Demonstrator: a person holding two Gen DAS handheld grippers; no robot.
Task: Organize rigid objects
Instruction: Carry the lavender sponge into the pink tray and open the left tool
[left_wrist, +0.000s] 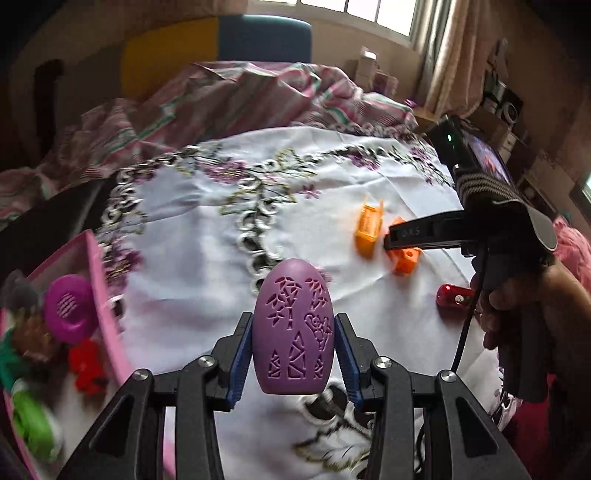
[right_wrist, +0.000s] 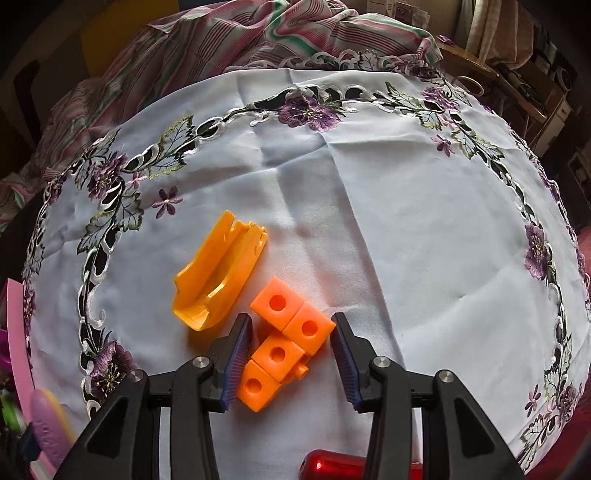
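Note:
My left gripper (left_wrist: 293, 354) is shut on a purple egg-shaped toy (left_wrist: 293, 332) with cut-out patterns, held above the white embroidered cloth (left_wrist: 207, 236). A pink bin (left_wrist: 98, 280) with several toys stands at the left. My right gripper (right_wrist: 291, 354) is open, its jaws on either side of an orange block piece (right_wrist: 286, 339) with round holes, which lies on the cloth. A yellow-orange trough-shaped part (right_wrist: 218, 273) lies just left of it. In the left wrist view the right gripper (left_wrist: 391, 240) hovers over the orange block (left_wrist: 404, 260) beside the yellow part (left_wrist: 367, 230).
A red cylinder (right_wrist: 332, 467) lies near the front edge, also in the left wrist view (left_wrist: 452, 295). A striped pink blanket (right_wrist: 221, 40) is bunched behind the cloth. The pink bin's edge (right_wrist: 16, 332) shows at the far left. Shelves and boxes (left_wrist: 495, 110) stand at the right.

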